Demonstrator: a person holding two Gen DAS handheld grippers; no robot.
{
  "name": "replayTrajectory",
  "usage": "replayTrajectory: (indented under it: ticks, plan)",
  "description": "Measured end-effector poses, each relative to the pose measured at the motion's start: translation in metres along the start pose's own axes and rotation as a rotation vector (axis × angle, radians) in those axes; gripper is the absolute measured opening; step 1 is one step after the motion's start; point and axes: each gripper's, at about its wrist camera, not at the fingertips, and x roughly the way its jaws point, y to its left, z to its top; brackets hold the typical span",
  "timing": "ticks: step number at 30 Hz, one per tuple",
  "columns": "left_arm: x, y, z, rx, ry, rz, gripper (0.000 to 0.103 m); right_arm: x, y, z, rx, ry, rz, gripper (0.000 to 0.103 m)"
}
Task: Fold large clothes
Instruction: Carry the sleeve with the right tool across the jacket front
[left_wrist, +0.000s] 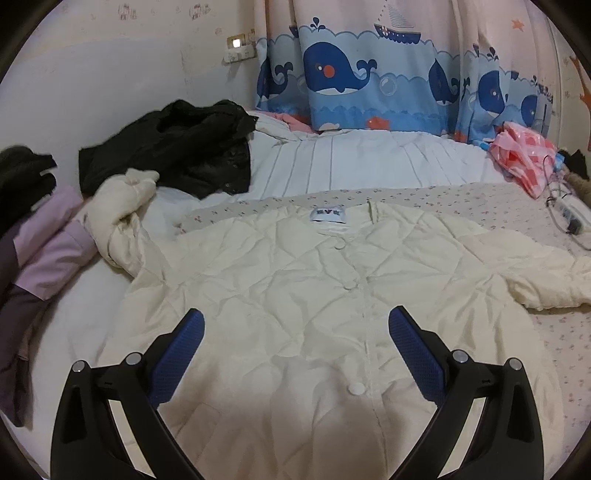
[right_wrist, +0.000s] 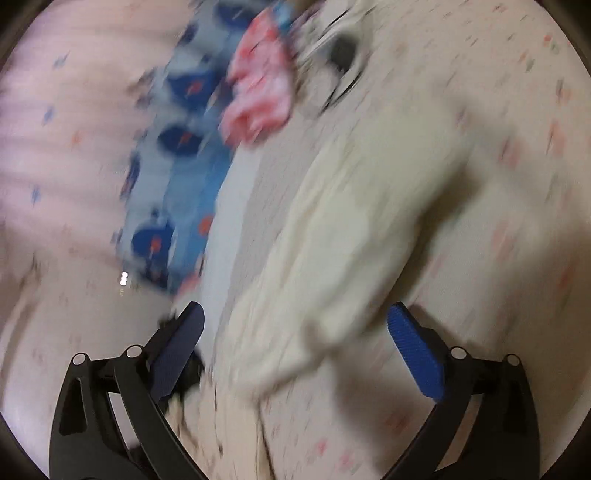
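Left wrist view showed the cream jacket (left_wrist: 295, 288) flat on the bed (left_wrist: 480, 199), left claw (left_wrist: 295, 321) gaping empty; right claw (right_wrist: 295, 317) also spread wide.

My left wrist view looked forward and downward over the cream jacket (left_wrist: 314, 295), close above it, with the whale curtain (left_wrist: 369, 74) at upper centre of frame. My right wrist view was rolled and blurred, close over the jacket's sleeve (right_wrist: 351, 221). Both shared curtain, jacket and pink bag (left_wrist: 524, 158).
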Motion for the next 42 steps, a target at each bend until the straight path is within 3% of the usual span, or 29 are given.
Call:
replayTrajectory:
  ticks: [3,6,9,11,12,13,14,16,19,20,22,24,26,31,36,39,42]
  plan:
    - [0.003,0.009,0.0,-0.055,0.031,-0.048,0.096,0.03,0.052,-0.068,-0.208,0.206,-0.006,0.096]
    - [0.006,0.016,-0.001,-0.096,0.055,-0.056,0.096,0.078,0.095,-0.126,-0.417,0.402,-0.082,0.096]
    - [0.005,0.019,-0.002,-0.109,0.06,-0.056,0.096,0.134,0.114,-0.161,-0.438,0.577,-0.06,0.096]
    - [0.003,0.017,-0.003,-0.092,0.056,-0.047,0.096,0.164,0.122,-0.181,-0.454,0.667,-0.109,0.096]
    - [0.003,0.016,-0.004,-0.083,0.056,-0.045,0.096,0.171,0.129,-0.19,-0.498,0.671,-0.138,0.097]
    - [0.003,0.014,-0.004,-0.071,0.058,-0.044,0.096,0.173,0.135,-0.195,-0.518,0.682,-0.128,0.096]
    - [0.002,0.014,-0.004,-0.066,0.059,-0.044,0.096,0.17,0.141,-0.196,-0.488,0.695,-0.043,0.091]
    - [-0.009,0.017,-0.003,-0.091,0.025,-0.095,0.096,0.156,0.149,-0.185,-0.452,0.646,0.063,0.08]
    - [-0.025,0.016,-0.004,-0.103,-0.024,-0.15,0.096,0.134,0.129,-0.171,-0.484,0.611,-0.059,0.077]
    - [-0.021,0.01,-0.009,-0.069,0.005,-0.141,0.096,0.126,0.119,-0.166,-0.474,0.598,-0.08,0.077]
    - [-0.006,0.001,-0.017,-0.007,0.084,-0.119,0.096,0.1,0.098,-0.143,-0.408,0.504,-0.08,0.078]
    - [-0.001,0.003,-0.021,-0.024,0.105,-0.112,0.096,0.061,0.073,-0.102,-0.286,0.325,-0.043,0.085]
    - [-0.004,0.015,-0.018,-0.081,0.096,-0.122,0.096,0.025,0.046,-0.061,-0.163,0.144,-0.06,0.095]
    - [-0.001,0.031,-0.013,-0.158,0.078,-0.089,0.096,-0.017,-0.006,0.017,0.004,-0.032,-0.124,0.095]
    - [-0.001,0.017,-0.001,0.03,0.036,0.068,0.096,-0.007,-0.037,0.056,0.125,-0.094,-0.15,0.096]
    - [-0.007,0.022,0.008,0.079,0.011,0.089,0.096,0.01,-0.047,0.064,0.131,-0.098,-0.155,0.096]
    - [-0.01,0.034,0.011,0.127,-0.022,0.162,0.096,0.022,-0.043,0.071,0.125,-0.119,-0.157,0.096]
